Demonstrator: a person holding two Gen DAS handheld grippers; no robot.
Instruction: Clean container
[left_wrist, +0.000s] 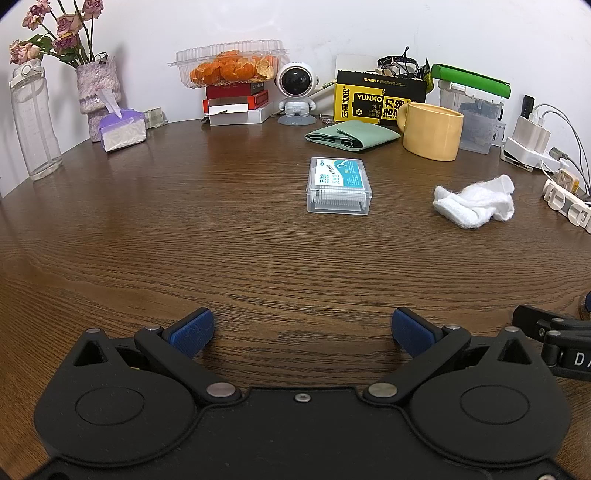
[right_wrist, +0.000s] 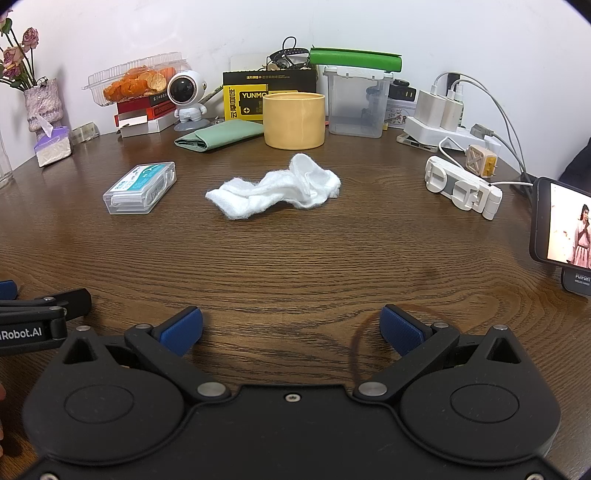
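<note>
A clear plastic container (left_wrist: 474, 123) with a green-edged lid stands at the back right of the brown table; it also shows in the right wrist view (right_wrist: 356, 103). A crumpled white cloth (right_wrist: 277, 188) lies mid-table, straight ahead of my right gripper (right_wrist: 291, 328), and it shows at the right in the left wrist view (left_wrist: 476, 201). My left gripper (left_wrist: 303, 330) is open and empty near the front edge, facing a small clear floss-pick box (left_wrist: 339, 184). My right gripper is open and empty too. Both grippers sit side by side, far from the container.
A yellow mug (right_wrist: 294, 120), a folded green cloth (right_wrist: 218, 137), a yellow-black box (left_wrist: 380, 98), an astronaut figure (left_wrist: 295, 92), an orange-peel tray (left_wrist: 231, 68) and a tissue pack (left_wrist: 122, 129) line the back. Chargers and cables (right_wrist: 443, 118) and a phone on a stand (right_wrist: 563, 225) sit right.
</note>
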